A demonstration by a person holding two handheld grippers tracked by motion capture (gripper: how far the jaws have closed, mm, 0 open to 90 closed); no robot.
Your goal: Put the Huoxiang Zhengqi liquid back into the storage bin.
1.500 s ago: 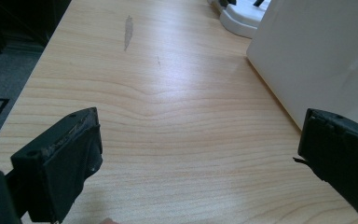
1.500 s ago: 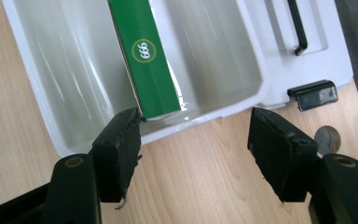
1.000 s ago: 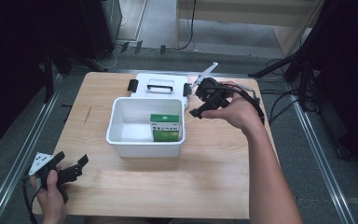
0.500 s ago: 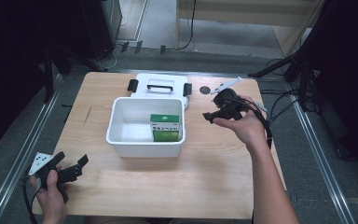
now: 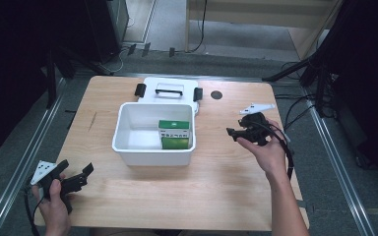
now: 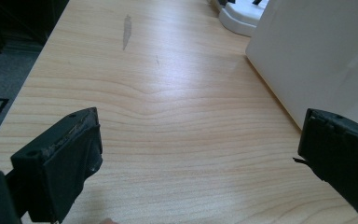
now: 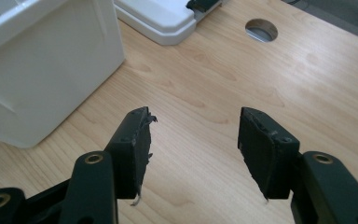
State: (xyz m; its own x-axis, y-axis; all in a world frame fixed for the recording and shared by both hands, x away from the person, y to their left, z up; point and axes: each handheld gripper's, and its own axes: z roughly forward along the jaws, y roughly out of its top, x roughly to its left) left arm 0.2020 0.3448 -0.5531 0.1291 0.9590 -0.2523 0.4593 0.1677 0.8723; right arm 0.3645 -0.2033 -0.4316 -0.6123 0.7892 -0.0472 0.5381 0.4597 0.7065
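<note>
I hold both grippers' jaws apart and empty over the wooden table [image 5: 216, 191]: left gripper [image 5: 76, 178] near my edge, right gripper [image 5: 234, 132] beside the white bin [image 5: 128, 147].

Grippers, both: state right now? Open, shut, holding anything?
Left gripper: open, jaws wide apart, nothing between them, over bare table.
Right gripper: open, empty, beside the white bin.

A white bin [image 5: 128, 142] is sitting mid-frame on the bench [image 5: 216, 182], holding green boxes [image 5: 175, 133]. The left tool [image 5: 76, 178] is hovering lower left, jaws apart; the right tool [image 5: 232, 132] is hovering right of centre.
</note>
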